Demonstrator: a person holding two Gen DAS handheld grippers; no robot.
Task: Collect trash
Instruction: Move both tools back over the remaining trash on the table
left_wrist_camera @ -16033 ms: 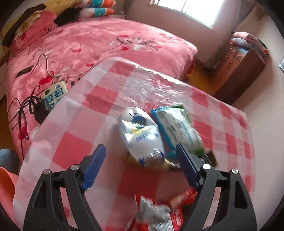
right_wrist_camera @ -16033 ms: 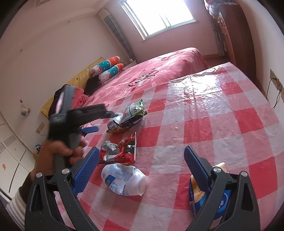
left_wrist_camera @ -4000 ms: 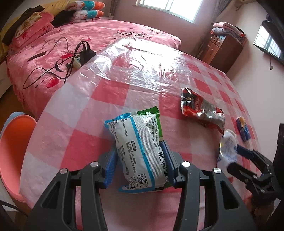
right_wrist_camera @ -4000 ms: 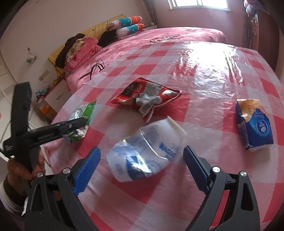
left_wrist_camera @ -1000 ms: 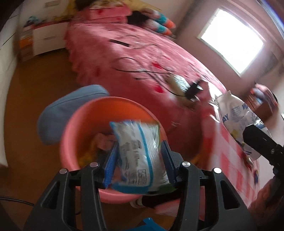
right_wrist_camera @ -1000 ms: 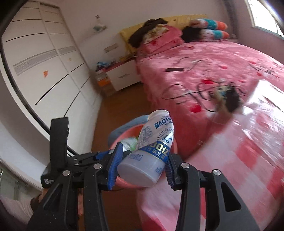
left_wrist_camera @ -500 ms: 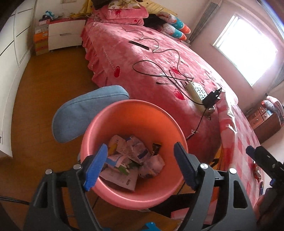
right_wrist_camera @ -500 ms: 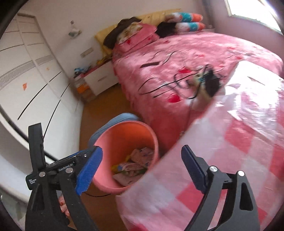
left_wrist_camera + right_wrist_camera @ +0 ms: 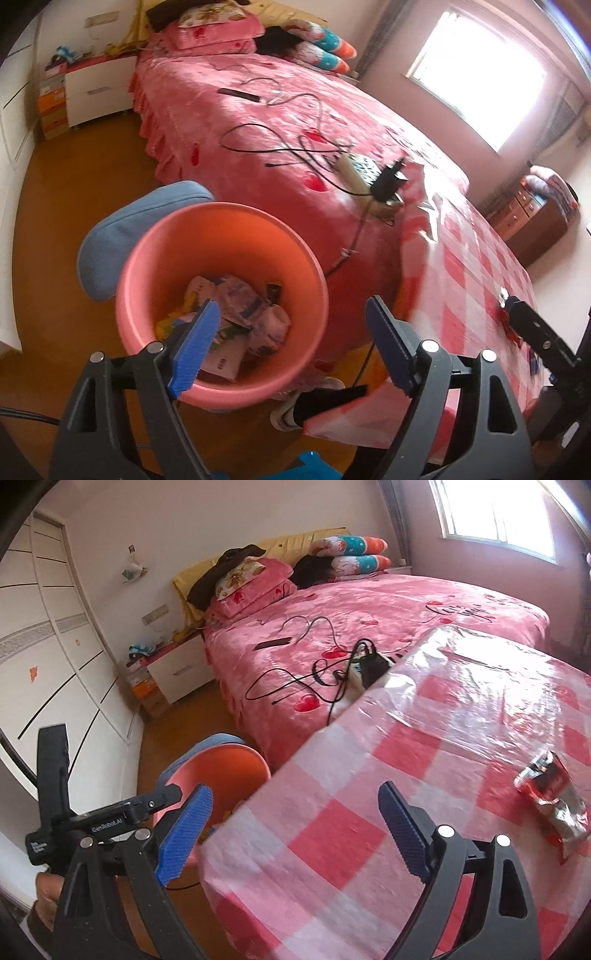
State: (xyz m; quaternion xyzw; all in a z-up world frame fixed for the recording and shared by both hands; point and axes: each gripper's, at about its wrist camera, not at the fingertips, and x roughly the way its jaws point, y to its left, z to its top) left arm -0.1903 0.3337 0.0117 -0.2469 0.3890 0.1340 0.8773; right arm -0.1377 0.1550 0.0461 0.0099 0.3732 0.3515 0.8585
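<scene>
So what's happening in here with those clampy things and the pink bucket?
A person is tidying trash off the checked table with a gripper in each hand. The left gripper hangs over the pink bucket, jaws just opened and empty, with wrappers lying inside. The right gripper, also just opened and empty, points over the table, where a red snack bag waits.

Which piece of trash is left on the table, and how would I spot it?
Find the checked table beside the pink bed. Near its right side lies a crumpled red and silver snack bag, the only litter in view on the cloth.
</scene>
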